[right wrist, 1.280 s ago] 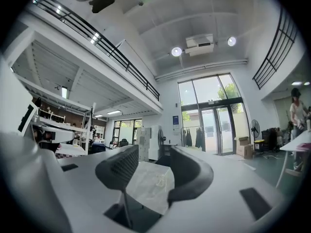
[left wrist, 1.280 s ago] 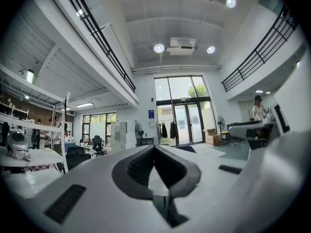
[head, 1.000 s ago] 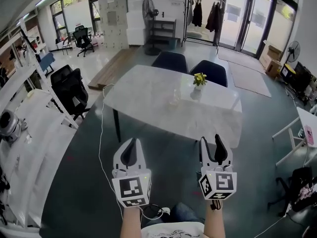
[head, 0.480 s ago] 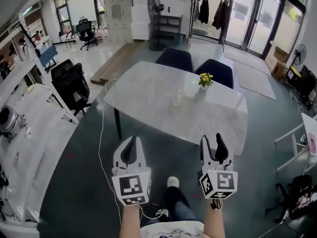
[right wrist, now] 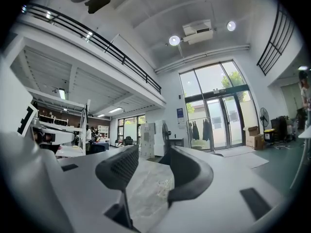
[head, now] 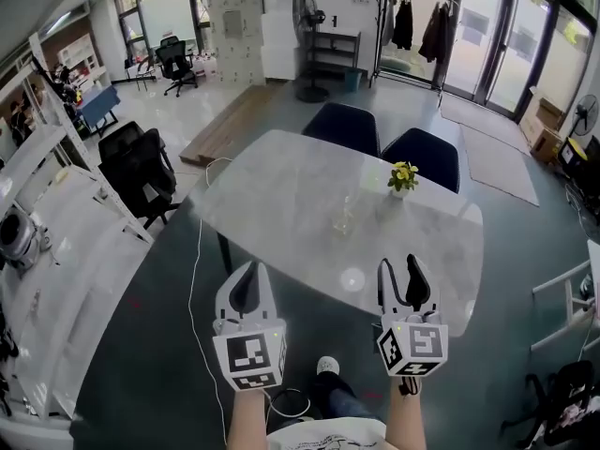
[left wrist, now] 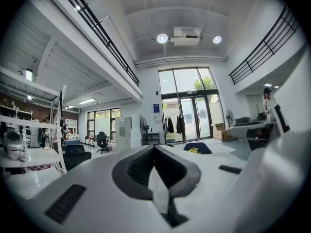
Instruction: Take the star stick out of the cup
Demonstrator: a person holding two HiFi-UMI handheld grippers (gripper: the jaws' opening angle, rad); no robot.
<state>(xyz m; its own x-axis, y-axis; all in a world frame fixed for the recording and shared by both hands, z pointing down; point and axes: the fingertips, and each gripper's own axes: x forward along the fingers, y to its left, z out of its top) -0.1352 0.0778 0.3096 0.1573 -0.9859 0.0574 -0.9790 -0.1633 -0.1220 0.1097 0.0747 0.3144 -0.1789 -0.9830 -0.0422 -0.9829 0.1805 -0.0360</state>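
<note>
Left gripper [head: 248, 270] closed (nothing held), right gripper [head: 403, 262] parted, cup [head: 343, 216] on table [head: 272, 186]

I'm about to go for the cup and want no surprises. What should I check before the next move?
1. Right gripper open and empty: ok.
2. Left gripper open: not ok, its jaws are together with nothing between them.
3. Cup standing on the table: ok.
4. Star stick in the cup: cannot tell, too small to make out.
5. Cup within reach: not ok, it stands well ahead of both grippers.
6. Flower pot apart from the cup: ok.
</note>
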